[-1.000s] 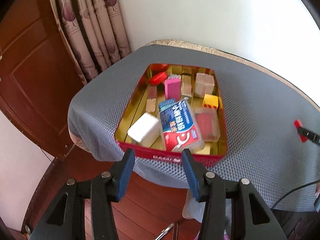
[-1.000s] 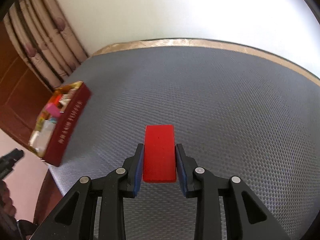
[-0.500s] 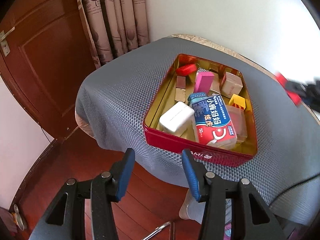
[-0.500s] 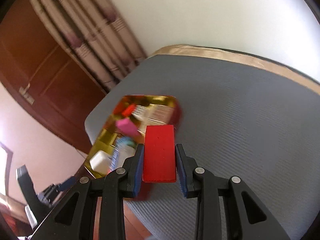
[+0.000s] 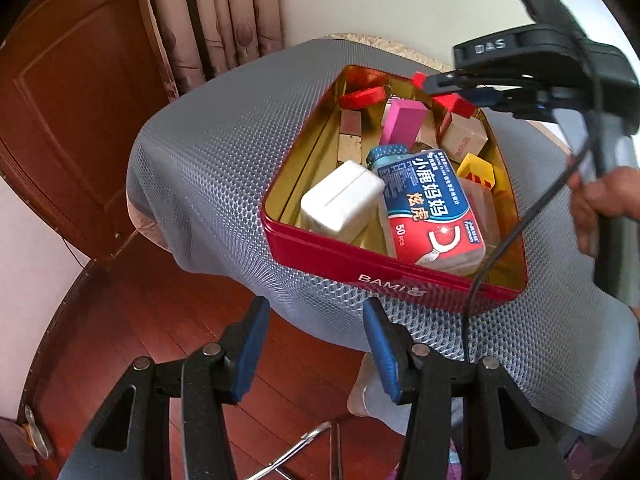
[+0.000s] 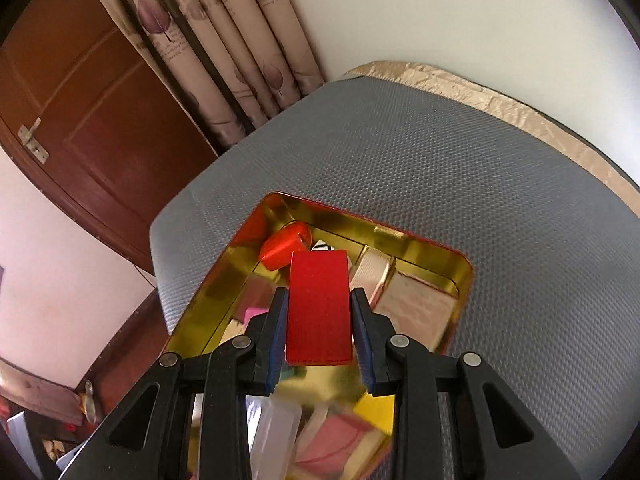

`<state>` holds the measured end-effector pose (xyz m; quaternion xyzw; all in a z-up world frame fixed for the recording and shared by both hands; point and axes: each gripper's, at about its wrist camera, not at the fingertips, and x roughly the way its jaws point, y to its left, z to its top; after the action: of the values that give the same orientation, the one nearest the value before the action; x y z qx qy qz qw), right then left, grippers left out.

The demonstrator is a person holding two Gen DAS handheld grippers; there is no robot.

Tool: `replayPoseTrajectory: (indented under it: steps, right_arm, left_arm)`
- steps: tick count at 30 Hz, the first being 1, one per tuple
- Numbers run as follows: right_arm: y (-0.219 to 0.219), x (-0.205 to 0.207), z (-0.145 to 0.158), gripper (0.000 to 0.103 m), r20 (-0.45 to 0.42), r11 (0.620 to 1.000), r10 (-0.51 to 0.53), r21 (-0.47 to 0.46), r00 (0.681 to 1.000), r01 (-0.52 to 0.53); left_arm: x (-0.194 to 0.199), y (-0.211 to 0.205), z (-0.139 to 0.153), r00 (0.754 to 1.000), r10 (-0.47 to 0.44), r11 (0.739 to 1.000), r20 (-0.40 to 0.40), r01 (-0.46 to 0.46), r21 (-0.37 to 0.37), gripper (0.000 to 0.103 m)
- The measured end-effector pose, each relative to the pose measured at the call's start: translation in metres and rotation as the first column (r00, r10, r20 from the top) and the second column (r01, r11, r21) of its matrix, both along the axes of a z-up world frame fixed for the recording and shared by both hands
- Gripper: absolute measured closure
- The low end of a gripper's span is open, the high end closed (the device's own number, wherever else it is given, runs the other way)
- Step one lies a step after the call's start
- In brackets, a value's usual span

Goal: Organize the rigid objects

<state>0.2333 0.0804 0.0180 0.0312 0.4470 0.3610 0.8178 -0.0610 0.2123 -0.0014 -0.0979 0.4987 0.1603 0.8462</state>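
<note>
A red tin box [image 5: 376, 270] with a gold inside sits on the grey mat; it also shows in the right wrist view [image 6: 460, 280]. It holds a white block [image 5: 340, 200], a blue and red floss box [image 5: 424, 200], a pink block [image 5: 402, 120], a yellow block [image 5: 476, 170] and other small pieces. My right gripper [image 6: 319, 312] is shut on a flat red block [image 6: 319, 306] and holds it above the far part of the tin. My left gripper [image 5: 314, 344] is open and empty, off the table's near edge.
A grey mesh mat [image 6: 520, 200] covers the round table. A brown wooden door [image 5: 60, 120] and patterned curtains [image 5: 216, 20] stand behind at the left. Wooden floor [image 5: 140, 320] lies below the left gripper. A red piece [image 6: 286, 244] lies in the tin's far corner.
My right gripper carried the red block from over the bare mat to above the tin. My left gripper drew closer to the tin, still open.
</note>
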Motion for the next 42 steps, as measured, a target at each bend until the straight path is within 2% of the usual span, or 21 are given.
replayPoseTrajectory:
  steps: [15, 18, 21, 23, 25, 28, 34, 37, 40, 41, 42]
  right_arm:
    - [0.016, 0.012, -0.017, 0.07, -0.012, 1.0, -0.006, -0.016, 1.0, 0.006]
    - [0.014, 0.008, -0.011, 0.058, 0.008, 1.0, -0.014, -0.016, 1.0, 0.014]
    - [0.008, 0.002, -0.003, 0.056, 0.025, 1.0, -0.023, -0.006, 0.999, 0.023]
    - [0.0, -0.012, 0.007, 0.05, 0.07, 0.999, -0.035, -0.006, 0.997, 0.035]
    - [-0.011, -0.032, 0.018, 0.033, 0.12, 0.999, -0.048, 0.021, 0.992, 0.046]
    - [-0.028, -0.067, 0.027, 0.016, 0.203, 0.997, -0.072, 0.036, 0.977, 0.066]
    - [-0.067, -0.15, 0.036, 0.01, 0.371, 0.988, -0.156, 0.063, 0.915, 0.143]
    - [-0.088, -0.192, 0.041, 0.002, 0.474, 0.97, -0.24, 0.081, 0.847, 0.23]
    - [-0.102, -0.23, 0.047, 0.001, 0.577, 0.943, -0.319, 0.119, 0.752, 0.309]
    - [-0.104, -0.243, 0.048, 0.001, 0.616, 0.932, -0.34, 0.121, 0.71, 0.341]
    - [-0.104, -0.246, 0.05, 0.001, 0.63, 0.928, -0.344, 0.115, 0.697, 0.355]
  left_arm:
    - [0.006, 0.005, -0.008, 1.0, 0.005, 1.0, -0.029, -0.006, -0.02, 0.053]
    - [0.007, 0.002, -0.008, 1.0, 0.006, 1.0, -0.029, -0.006, -0.012, 0.053]
    - [0.007, 0.0, -0.006, 1.0, 0.006, 1.0, -0.019, -0.006, 0.002, 0.053]
    - [0.006, 0.0, -0.004, 1.0, 0.005, 1.0, -0.009, -0.005, 0.008, 0.053]
    - [0.004, -0.001, -0.001, 1.0, 0.006, 1.0, 0.005, -0.006, 0.016, 0.053]
    - [0.002, -0.002, 0.006, 0.999, 0.005, 1.0, 0.032, -0.006, 0.028, 0.053]
    - [-0.009, -0.015, 0.028, 0.987, -0.033, 0.998, 0.155, 0.025, 0.054, 0.053]
    - [-0.017, -0.024, 0.041, 0.969, -0.071, 0.996, 0.235, 0.055, 0.073, 0.053]
    - [-0.025, -0.031, 0.052, 0.946, -0.095, 0.993, 0.31, 0.068, 0.096, 0.053]
    - [-0.027, -0.032, 0.055, 0.939, -0.1, 0.992, 0.329, 0.071, 0.1, 0.053]
    - [-0.03, -0.034, 0.058, 0.931, -0.104, 0.992, 0.35, 0.069, 0.109, 0.053]
